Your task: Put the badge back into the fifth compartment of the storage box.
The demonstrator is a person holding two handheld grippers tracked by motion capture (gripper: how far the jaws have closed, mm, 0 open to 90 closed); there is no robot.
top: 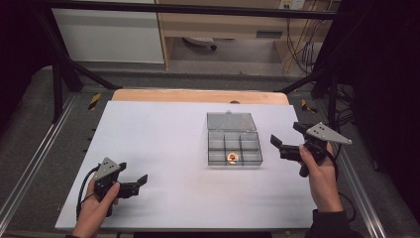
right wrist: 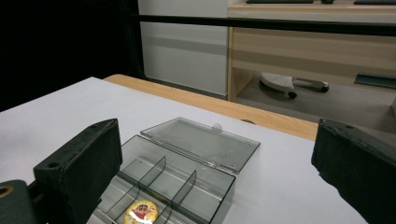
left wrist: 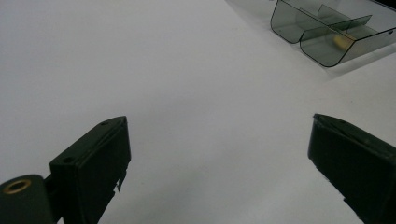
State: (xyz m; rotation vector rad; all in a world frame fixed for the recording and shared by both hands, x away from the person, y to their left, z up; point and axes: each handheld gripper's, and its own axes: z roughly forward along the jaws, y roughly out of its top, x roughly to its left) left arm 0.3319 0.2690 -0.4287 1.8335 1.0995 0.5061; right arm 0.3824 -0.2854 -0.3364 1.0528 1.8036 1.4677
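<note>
Left tongs [top: 141,182]: held low at the near left of the white worktop [top: 163,148], well apart from everything else. Jaws stand wide apart, nothing between them; in the left gripper view bare worktop is seen through the gap. Judged to be parked there, kept out of the way while the other hand works.

Centre, slightly right: a smoke-grey clear plastic compartment box [top: 235,147] is set flat, its hinged lid [top: 231,121] thrown fully back onto the worktop on the far side. The lid laid flat leaves every compartment reachable from above. A small round badge with a cartoon picture, yellow and red [top: 232,157], lies in the middle compartment of the near row; the other compartments look empty.

Right tongs [top: 286,138]: held just right of the box, raised off the worktop, jaws spread wide and empty. In the right gripper view the box and badge [right wrist: 141,212] are framed between the jaws. The badge is judged to be already dropped in, the tongs standing clear of the box wall.
</note>
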